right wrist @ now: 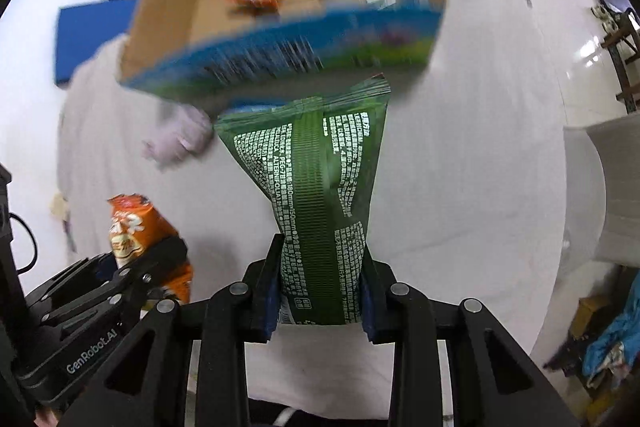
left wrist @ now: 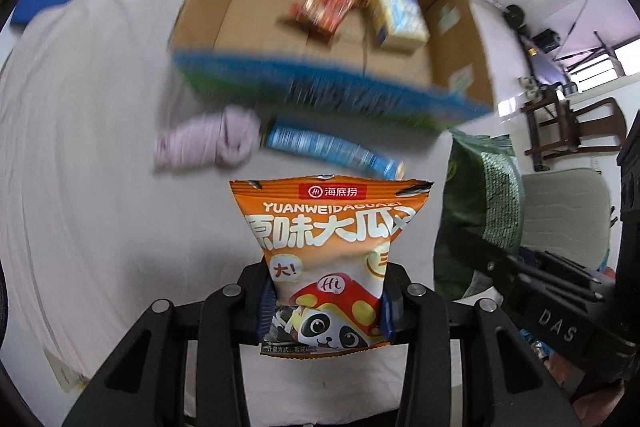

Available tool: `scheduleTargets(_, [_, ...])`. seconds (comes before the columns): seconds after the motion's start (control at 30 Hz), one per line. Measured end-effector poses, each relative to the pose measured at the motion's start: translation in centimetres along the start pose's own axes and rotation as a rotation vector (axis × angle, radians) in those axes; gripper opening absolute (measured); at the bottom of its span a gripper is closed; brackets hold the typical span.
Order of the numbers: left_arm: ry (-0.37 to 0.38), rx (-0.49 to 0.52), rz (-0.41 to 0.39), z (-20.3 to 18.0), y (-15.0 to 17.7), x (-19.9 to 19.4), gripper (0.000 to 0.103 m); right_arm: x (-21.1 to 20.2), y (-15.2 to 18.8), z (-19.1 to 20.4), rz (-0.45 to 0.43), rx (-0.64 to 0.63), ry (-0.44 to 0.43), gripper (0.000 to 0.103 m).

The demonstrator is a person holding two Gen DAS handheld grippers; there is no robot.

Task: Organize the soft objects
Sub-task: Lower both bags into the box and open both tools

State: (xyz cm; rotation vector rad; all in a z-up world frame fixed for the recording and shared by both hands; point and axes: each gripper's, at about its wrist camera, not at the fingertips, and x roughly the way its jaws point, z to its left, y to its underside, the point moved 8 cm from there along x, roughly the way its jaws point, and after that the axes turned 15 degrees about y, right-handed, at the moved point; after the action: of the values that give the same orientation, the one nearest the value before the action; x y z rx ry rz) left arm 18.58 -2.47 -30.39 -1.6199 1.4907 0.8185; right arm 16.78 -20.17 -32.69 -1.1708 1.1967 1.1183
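Observation:
My left gripper (left wrist: 326, 311) is shut on an orange snack bag (left wrist: 328, 251) with a panda print, held above the white cloth. My right gripper (right wrist: 320, 297) is shut on a green packet (right wrist: 316, 195) with white print. Each gripper shows in the other's view: the green packet (left wrist: 480, 211) at the right, the orange bag (right wrist: 136, 231) at the lower left. Ahead stands an open cardboard box (left wrist: 468, 27) with a blue-green front (right wrist: 280, 55). Inside it lie a red snack pack (left wrist: 328, 5) and a yellow-blue pack (left wrist: 398, 19).
A pale purple rolled cloth (left wrist: 212, 141) and a blue tube (left wrist: 332, 149) lie on the white cloth (left wrist: 88, 147) just in front of the box. A blue mat (right wrist: 92, 31) lies at the far left. Chairs and racks (left wrist: 572, 131) stand at the right.

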Motion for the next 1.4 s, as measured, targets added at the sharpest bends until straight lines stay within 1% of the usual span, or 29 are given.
scheduleTargets(0.03, [-0.001, 0.008, -0.013, -0.3, -2.0, -0.7, 0.037, -1.0, -0.9, 0.2, -0.013, 0.001, -0.010, 0.033])
scheduleTargets(0.1, [-0.007, 0.023, -0.030, -0.2, -4.4, -1.3, 0.037, -2.5, -2.6, 0.1, -0.041, 0.009, -0.022, 0.033])
scheduleTargets(0.13, [-0.010, 0.025, -0.048, 0.0, -6.3, -1.8, 0.037, -3.1, -3.5, 0.2, -0.056, 0.009, -0.018, 0.033])
scheduleTargets(0.2, [-0.023, 0.031, -0.063, -0.1, -8.7, -2.6, 0.037, -4.0, -5.7, 0.8, -0.083, 0.016, -0.011, 0.033])
scheduleTargets(0.23, [-0.032, 0.030, -0.068, 0.3, -10.2, -2.0, 0.037, -4.1, -6.5, 1.3, -0.091, 0.016, -0.006, 0.033])
scheduleTargets(0.3, [-0.039, 0.029, -0.065, 0.8, -12.0, -1.8, 0.037, -4.2, -8.5, 2.3, -0.101, 0.021, -0.001, 0.033])
scheduleTargets(0.4, [-0.045, 0.013, -0.045, 1.8, -15.2, -1.1, 0.037, -3.9, -11.7, 3.1, -0.108, 0.023, 0.017, 0.033])
scheduleTargets(0.43, [-0.048, 0.006, -0.031, 2.4, -16.3, -0.4, 0.037, -3.5, -12.2, 3.3, -0.103, 0.022, 0.021, 0.033])
scheduleTargets(0.5, [-0.048, -0.004, -0.007, 3.1, -17.6, 0.5, 0.037, -2.3, -14.8, 4.0, -0.091, 0.034, 0.029, 0.033])
scheduleTargets(0.63, [-0.060, -0.026, 0.057, 4.9, -20.0, 3.3, 0.037, 0.5, -17.7, 4.8, -0.056, 0.042, 0.051, 0.033])
scheduleTargets(0.77, [-0.081, -0.030, 0.117, 6.2, -20.9, 6.2, 0.037, 4.1, -19.4, 5.7, -0.002, 0.036, 0.074, 0.033])
scheduleTargets(0.97, [-0.097, -0.025, 0.199, 7.2, -20.5, 9.6, 0.037, 8.0, -19.5, 6.7, 0.061, 0.008, 0.106, 0.033])
scheduleTargets(1.2, [-0.100, -0.028, 0.235, 7.4, -19.6, 11.0, 0.038, 10.1, -19.7, 7.2, 0.094, -0.003, 0.120, 0.033])
scheduleTargets(1.3, [-0.094, -0.036, 0.248, 7.4, -19.3, 11.4, 0.038, 10.6, -19.9, 7.4, 0.110, -0.010, 0.105, 0.034])
scheduleTargets(1.4, [-0.101, -0.043, 0.237, 7.5, -19.0, 11.3, 0.038, 10.9, -20.3, 7.6, 0.119, -0.017, 0.098, 0.034])
